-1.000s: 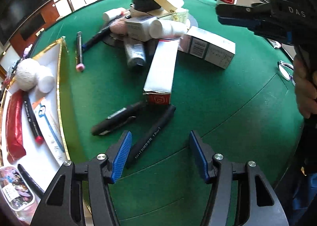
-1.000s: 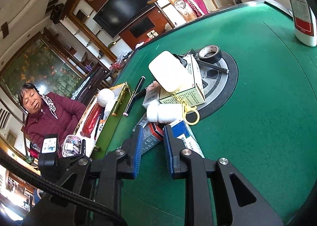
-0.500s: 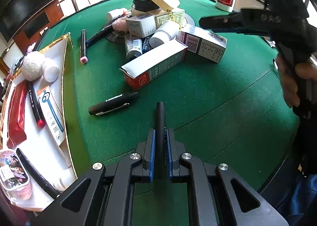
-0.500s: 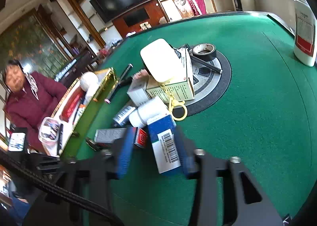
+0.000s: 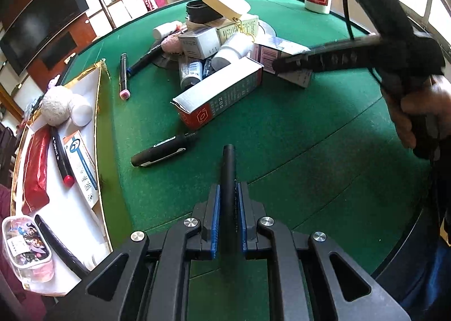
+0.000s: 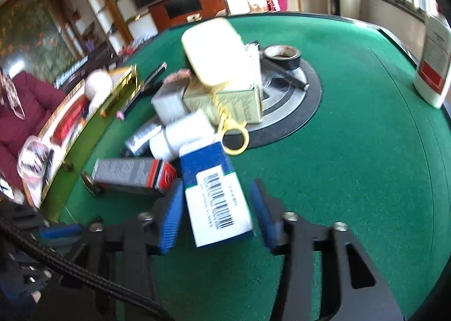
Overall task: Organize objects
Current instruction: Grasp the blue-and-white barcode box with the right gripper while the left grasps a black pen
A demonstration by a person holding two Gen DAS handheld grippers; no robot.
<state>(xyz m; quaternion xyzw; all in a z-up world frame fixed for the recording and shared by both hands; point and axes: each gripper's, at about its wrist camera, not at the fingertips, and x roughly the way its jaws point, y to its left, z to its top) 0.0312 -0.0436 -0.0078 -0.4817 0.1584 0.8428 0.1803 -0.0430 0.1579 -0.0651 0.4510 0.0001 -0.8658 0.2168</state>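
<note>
Left wrist view: the left gripper (image 5: pixel 228 216) was clamped tight on a slim black pen (image 5: pixel 229 177), which stuck straight out past the blue pads over the green felt table (image 5: pixel 310 129). Using the long grey-and-red carton (image 5: pixel 217 95) as my landmark: a second black pen with a silver clip (image 5: pixel 162 151) lay just in front of it, the heap of small boxes and white bottles sat right behind it, and the white tray with a gold rim (image 5: pixel 97 112) was off to its left, holding a red pouch, a marker and a fluffy white ball. The right gripper (image 5: pixel 277 64) reached in from the right of the carton, with a hand (image 5: pixel 422 112) on its handle.

Right wrist view, pretty blurry: the right gripper (image 6: pixel 215 208) had its jaws closing around a blue-and-white barcoded box (image 6: pixel 215 197) lying on the felt, but the pads weren't pressing on it yet. That box sat just right of the grey-and-red carton (image 6: pixel 132 173). A person in a maroon jacket (image 6: pixel 17 112) sat far left of it.
</note>
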